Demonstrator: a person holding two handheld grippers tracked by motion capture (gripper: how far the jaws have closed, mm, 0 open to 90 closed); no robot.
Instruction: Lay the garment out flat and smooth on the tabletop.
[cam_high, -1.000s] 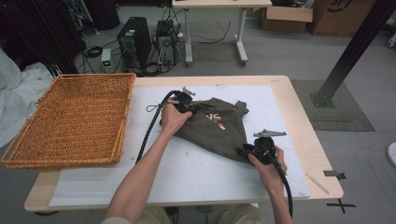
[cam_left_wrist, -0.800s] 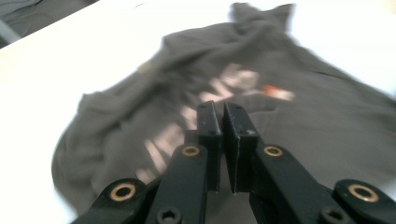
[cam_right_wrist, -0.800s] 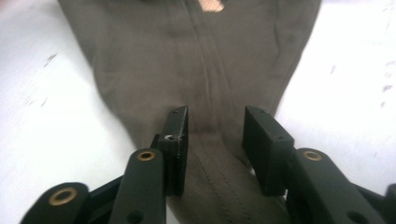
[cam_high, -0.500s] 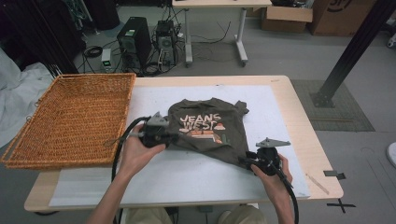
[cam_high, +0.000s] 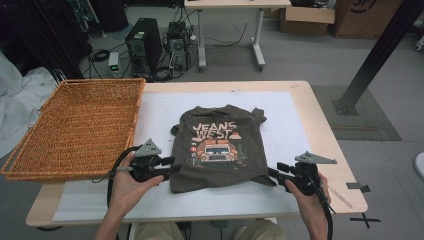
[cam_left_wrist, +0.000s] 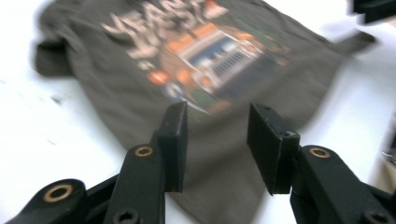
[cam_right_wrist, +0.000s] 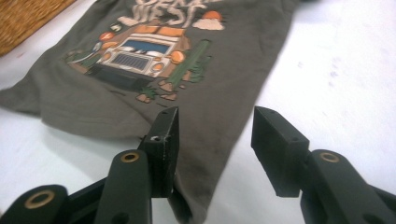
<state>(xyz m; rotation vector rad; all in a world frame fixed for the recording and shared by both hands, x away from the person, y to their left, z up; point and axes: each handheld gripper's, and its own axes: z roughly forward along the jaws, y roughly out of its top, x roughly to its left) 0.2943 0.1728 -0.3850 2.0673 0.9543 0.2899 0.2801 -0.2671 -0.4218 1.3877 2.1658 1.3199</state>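
Laying the dark T-shirt (cam_high: 219, 147) out flat looks like the step I have in hand, and it now rests print-up on the white mat (cam_high: 295, 135) at the centre of the high view, hem toward me and collar toward the far edge, with the wicker basket (cam_high: 80, 125) well apart at the left of the frame. To do this well I would back both tools straight off the hem, low and slow, so that no pad drags the cloth and rucks it again; the lower right corner, drawn out in a small point, seems the likeliest to catch. The left gripper (cam_high: 169, 168) sits just beside the hem's lower left corner, its jaws having just been opening and now released, cloth lying beneath the gap but not pinched. The right gripper (cam_high: 276, 173) points at that lower right corner, jaws likewise just parted and clear of the cloth.
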